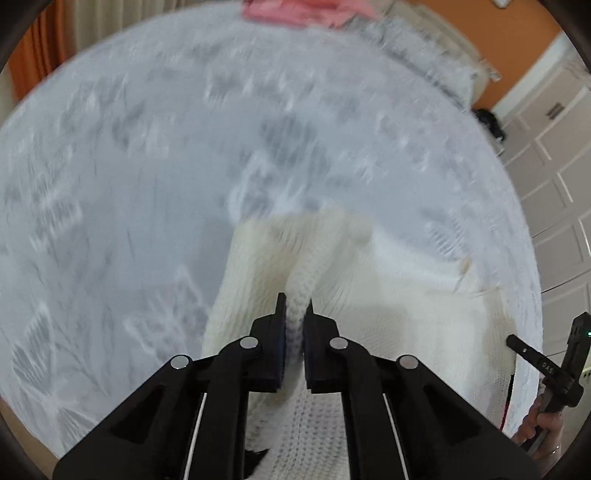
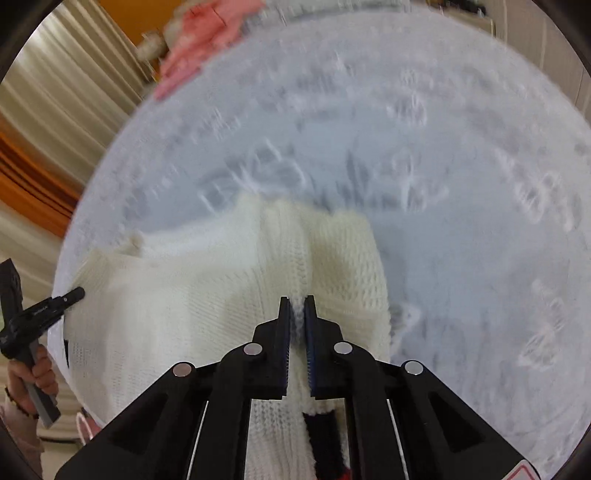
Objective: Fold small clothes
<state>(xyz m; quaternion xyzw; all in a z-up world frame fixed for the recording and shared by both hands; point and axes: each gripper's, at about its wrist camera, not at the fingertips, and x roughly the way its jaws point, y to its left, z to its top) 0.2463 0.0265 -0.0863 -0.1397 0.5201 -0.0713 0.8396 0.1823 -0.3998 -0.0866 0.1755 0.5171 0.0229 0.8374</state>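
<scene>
A cream-white knit garment (image 1: 369, 302) lies on the pale patterned bedspread (image 1: 147, 184). My left gripper (image 1: 295, 306) is shut on a pinched fold of the knit at its left end. My right gripper (image 2: 297, 299) is shut on another fold of the same garment (image 2: 184, 295) at its right end. The knit stretches between the two grippers. The right gripper also shows at the right edge of the left wrist view (image 1: 546, 365). The left gripper shows at the left edge of the right wrist view (image 2: 33, 317). Both views are motion-blurred.
A pink cloth (image 1: 295, 11) lies at the far edge of the bed; it also shows in the right wrist view (image 2: 195, 40). White cabinet doors (image 1: 554, 166) stand to the right. Beige and orange curtains (image 2: 48, 140) hang to the left.
</scene>
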